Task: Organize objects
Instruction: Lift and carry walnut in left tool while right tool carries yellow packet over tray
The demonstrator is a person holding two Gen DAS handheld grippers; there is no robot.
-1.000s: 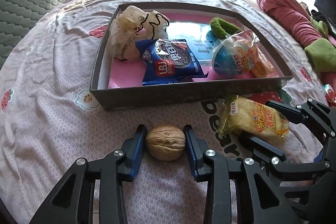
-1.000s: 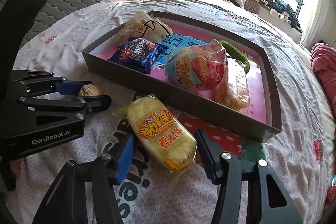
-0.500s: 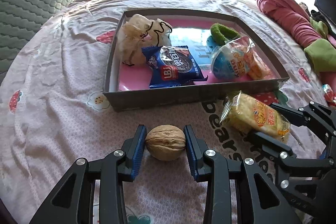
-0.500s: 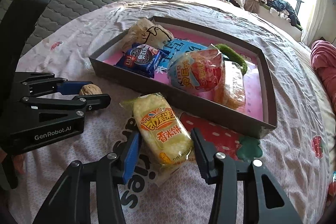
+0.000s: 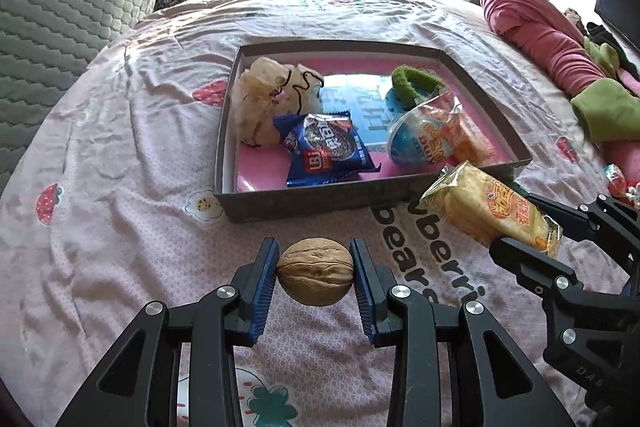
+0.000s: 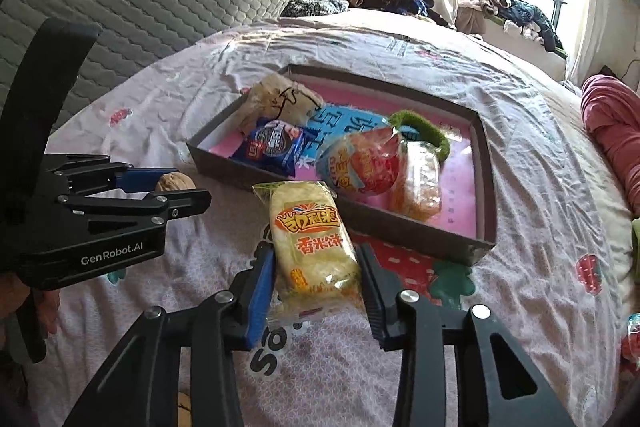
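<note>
Bedspread (image 5: 120,187) | left gripper (image 5: 315,269) clamps walnut (image 5: 316,271) | right gripper (image 6: 318,281) clamps rice-cracker pack (image 6: 314,247) (label readable right view only)

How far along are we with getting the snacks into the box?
Done: the blue cookie packet, cream pouch, green band and orange-blue bag lie in the box. In hand: the left gripper holds the walnut, and the right gripper the yellow rice-cracker pack. Left: both go in.

Right gripper (image 6: 318,279) jaws clamp a yellow rice-cracker packet (image 6: 314,247) above the bed (image 6: 540,187). Left gripper (image 6: 172,187) grips a walnut (image 6: 174,183), near the box (image 6: 486,163) of snacks.
</note>
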